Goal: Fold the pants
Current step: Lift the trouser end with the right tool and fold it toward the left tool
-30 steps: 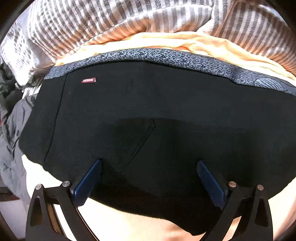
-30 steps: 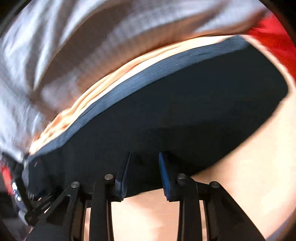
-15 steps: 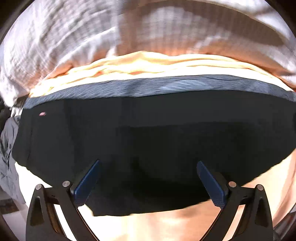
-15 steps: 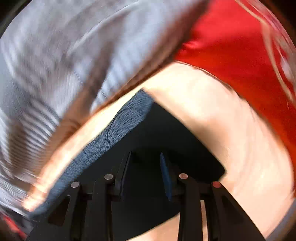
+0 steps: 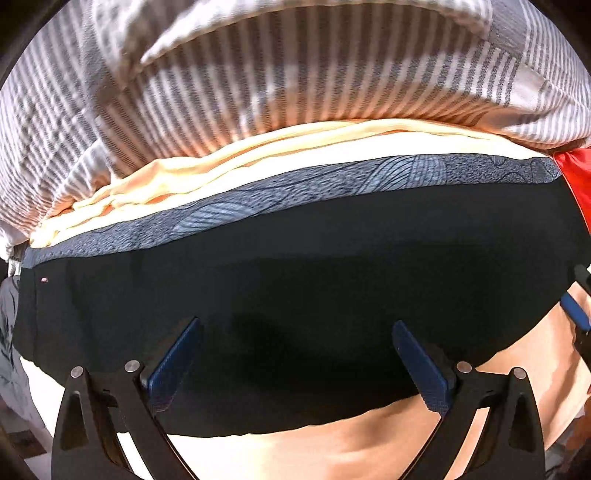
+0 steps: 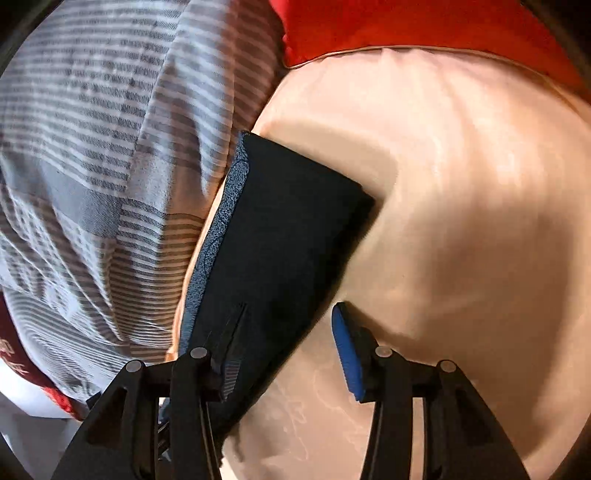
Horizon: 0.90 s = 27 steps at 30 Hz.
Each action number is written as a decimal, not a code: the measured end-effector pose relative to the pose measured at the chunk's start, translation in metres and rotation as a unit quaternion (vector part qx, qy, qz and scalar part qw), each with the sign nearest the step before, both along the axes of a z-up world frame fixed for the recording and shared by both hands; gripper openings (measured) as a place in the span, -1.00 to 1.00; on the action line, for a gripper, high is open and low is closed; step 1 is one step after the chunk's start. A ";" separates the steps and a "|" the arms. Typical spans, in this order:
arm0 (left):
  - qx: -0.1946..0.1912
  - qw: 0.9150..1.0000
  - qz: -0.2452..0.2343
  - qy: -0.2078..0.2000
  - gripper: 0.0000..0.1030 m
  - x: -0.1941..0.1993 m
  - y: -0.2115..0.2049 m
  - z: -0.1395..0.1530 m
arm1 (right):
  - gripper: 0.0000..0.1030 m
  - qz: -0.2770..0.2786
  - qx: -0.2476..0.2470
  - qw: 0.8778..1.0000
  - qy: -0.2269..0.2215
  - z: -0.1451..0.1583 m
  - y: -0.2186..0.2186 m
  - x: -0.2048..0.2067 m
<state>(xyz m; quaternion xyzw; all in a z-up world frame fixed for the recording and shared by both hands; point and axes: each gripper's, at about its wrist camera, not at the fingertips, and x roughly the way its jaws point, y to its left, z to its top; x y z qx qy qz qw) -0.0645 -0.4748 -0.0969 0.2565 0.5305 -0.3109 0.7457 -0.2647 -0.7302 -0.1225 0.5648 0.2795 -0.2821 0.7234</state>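
Observation:
The black pants [image 5: 295, 266] lie folded flat on a cream sheet, with a grey-blue patterned waistband [image 5: 258, 206] along the far edge. My left gripper [image 5: 295, 354] is open, its blue pads spread wide over the near edge of the pants, holding nothing. In the right wrist view the pants [image 6: 280, 236] show as a folded block seen from one end. My right gripper [image 6: 284, 343] is open; its left finger lies over the pants' near end and its right blue pad [image 6: 347, 354] is over the sheet. The right gripper's tip also shows in the left wrist view [image 5: 574, 314].
A grey-and-white striped blanket [image 5: 258, 74] is bunched just behind the pants, also in the right wrist view [image 6: 92, 166]. A pale yellow cloth [image 5: 221, 170] lies between blanket and waistband. A red cloth [image 6: 406, 26] is at the far right. The cream sheet [image 6: 461, 221] extends right.
My right gripper has opened and let go of the pants, swinging round to their right end. The left view has shifted right; the left gripper stayed open.

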 end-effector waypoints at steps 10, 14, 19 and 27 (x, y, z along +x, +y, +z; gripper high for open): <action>0.022 1.000 0.007 -0.001 0.99 0.001 -0.034 -0.032 | 0.11 -0.007 -0.005 0.999 -0.038 -0.007 -0.023 0.028; 0.021 1.000 0.009 -0.003 0.99 0.000 -0.039 -0.025 | 0.11 0.018 0.001 0.998 -0.054 -0.009 -0.029 0.048; -0.023 0.999 0.037 -0.023 0.99 0.013 -0.064 0.001 | 0.08 0.034 0.024 0.997 -0.069 -0.022 -0.036 0.055; -0.038 0.994 0.090 -0.055 0.99 0.042 -0.110 -0.012 | -0.73 0.079 0.049 0.991 -0.092 -0.013 -0.039 0.071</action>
